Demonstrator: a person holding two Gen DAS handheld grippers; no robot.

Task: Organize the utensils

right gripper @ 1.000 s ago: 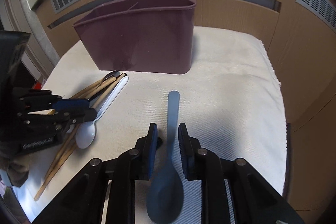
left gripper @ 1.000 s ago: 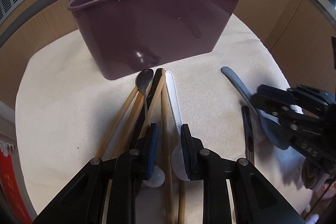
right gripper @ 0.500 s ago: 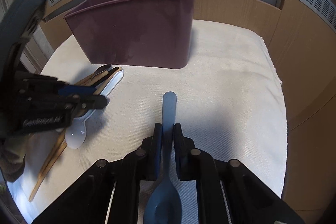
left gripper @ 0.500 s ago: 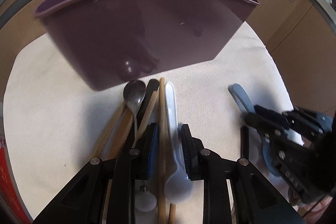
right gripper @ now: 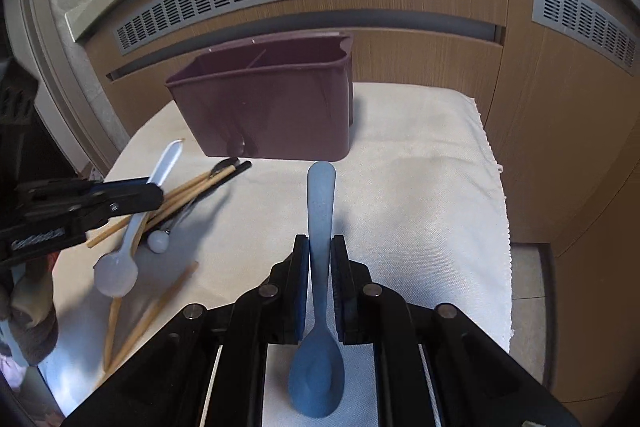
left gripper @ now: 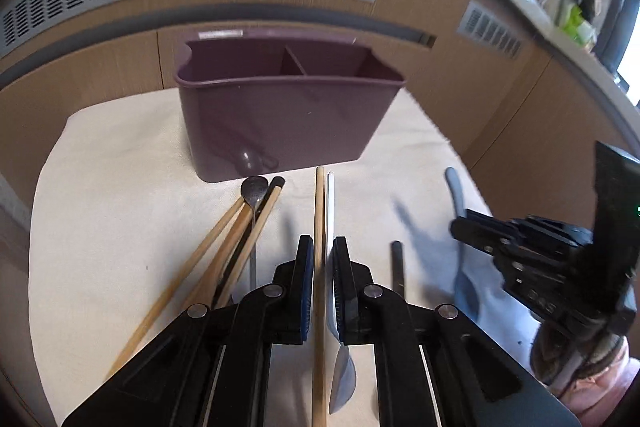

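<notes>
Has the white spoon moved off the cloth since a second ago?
Yes. The white spoon, clamped with one chopstick in the left gripper, now hangs above the cloth, apart from the pile.

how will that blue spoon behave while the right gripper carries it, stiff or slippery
The blue spoon looks like rigid plastic: its handle stands straight out of the right gripper, so probably stiff and light. Its smooth, narrow handle might pivot between the pads, with the bowl hanging behind.

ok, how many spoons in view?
3: blue spoon gripped in the right fingers; white spoon gripped in the left fingers with a chopstick; metal spoon in the chopstick pile by the caddy. More could hide inside it.
</notes>
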